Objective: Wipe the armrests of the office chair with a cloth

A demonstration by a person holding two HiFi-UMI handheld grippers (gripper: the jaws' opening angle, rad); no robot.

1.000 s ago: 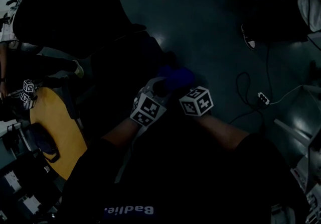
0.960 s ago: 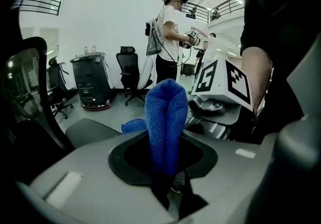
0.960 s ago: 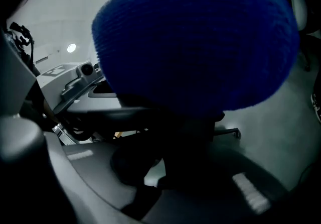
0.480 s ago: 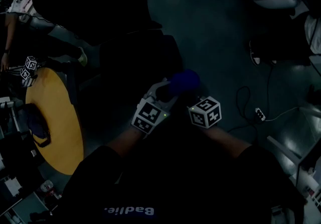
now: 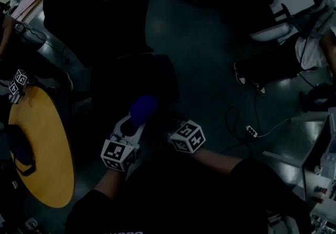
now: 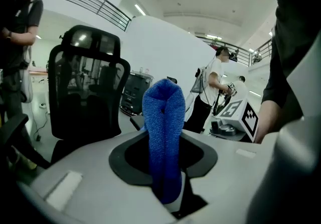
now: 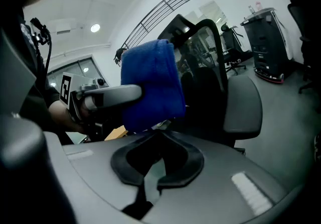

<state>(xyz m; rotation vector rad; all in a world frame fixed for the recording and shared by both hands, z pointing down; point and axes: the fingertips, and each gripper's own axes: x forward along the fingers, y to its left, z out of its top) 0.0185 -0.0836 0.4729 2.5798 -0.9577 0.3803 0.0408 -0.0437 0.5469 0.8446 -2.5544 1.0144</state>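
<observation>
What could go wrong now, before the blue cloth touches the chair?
The blue cloth stands folded, pinched only at its lower end by the left gripper; pressing it on the office chair might pull it out. The empty right gripper sits close beside the cloth, so the grippers might collide. A power strip on the floor could trip the person.

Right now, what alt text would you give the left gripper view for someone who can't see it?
A folded blue cloth stands upright, pinched between the jaws at bottom centre. Behind it on the left is a black mesh-backed office chair; a person in a white shirt stands farther right.
</observation>
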